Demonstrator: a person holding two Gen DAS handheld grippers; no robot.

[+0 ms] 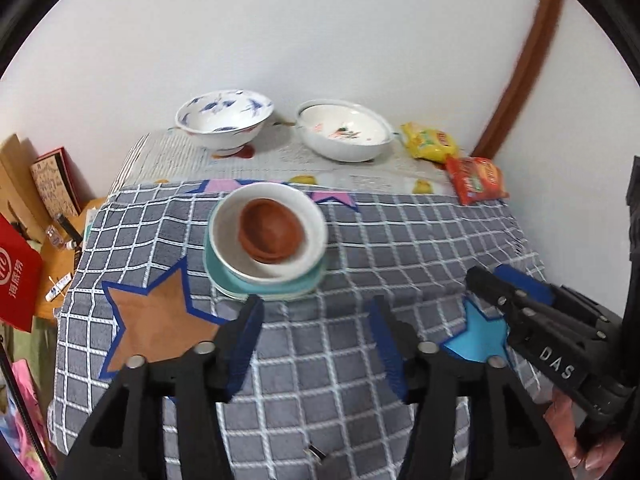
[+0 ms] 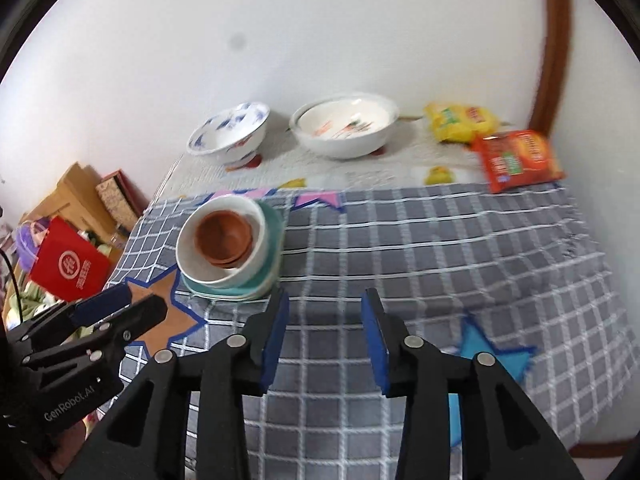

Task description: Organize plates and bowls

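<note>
A stack stands on the grey checked cloth [image 1: 360, 240]: a teal plate [image 1: 256, 286] at the bottom, a white bowl [image 1: 228, 236] on it and brown bowls [image 1: 270, 230] nested inside. My left gripper [image 1: 316, 312] hangs open just in front of the stack, nothing between its blue pads. My right gripper [image 2: 325, 304] is open too, right of the stack [image 2: 228, 248] and clear of it. Two more bowls stand at the back by the wall: a blue-patterned bowl [image 1: 224, 120] and a wide white bowl [image 1: 346, 130].
A yellow snack bag [image 1: 428, 140] and a red snack bag [image 1: 476, 180] lie at the back right. Left of the table are a red bag [image 1: 16, 276], cardboard boxes [image 1: 24, 184] and small clutter. A brown door frame [image 1: 520, 68] runs up the right wall.
</note>
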